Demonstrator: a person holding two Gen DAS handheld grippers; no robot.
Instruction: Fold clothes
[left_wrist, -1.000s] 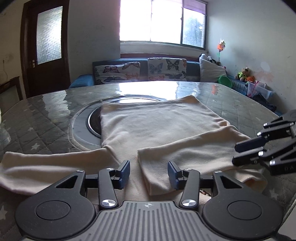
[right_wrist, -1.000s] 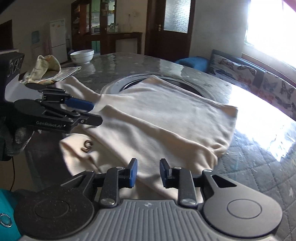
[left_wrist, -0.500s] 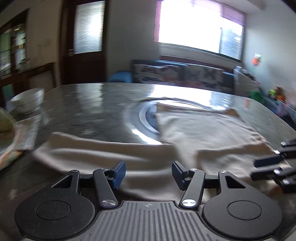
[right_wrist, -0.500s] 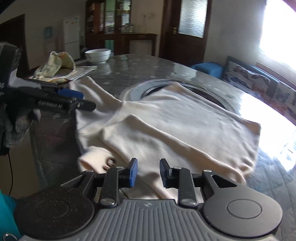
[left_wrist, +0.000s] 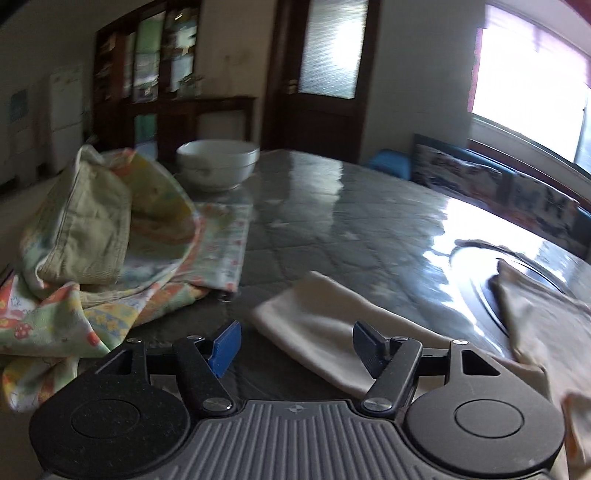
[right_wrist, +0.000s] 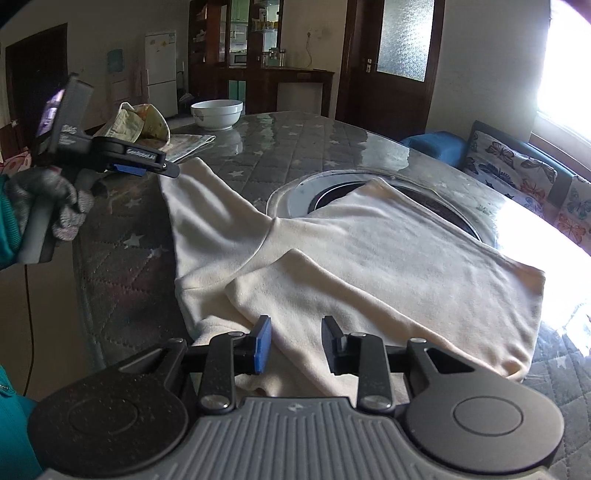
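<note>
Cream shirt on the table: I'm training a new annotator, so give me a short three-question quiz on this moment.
1. True or false: one sleeve of the cream shirt is already folded across its body.
2. What lies between the fingers of the left hand-held gripper?
A. the bowl
B. the outstretched sleeve's end
C. nothing
3. Which dish stands beyond the patterned cloth pile?

Key: 1 true; 2 B, pads not pressing it; 3 the white bowl.
</note>
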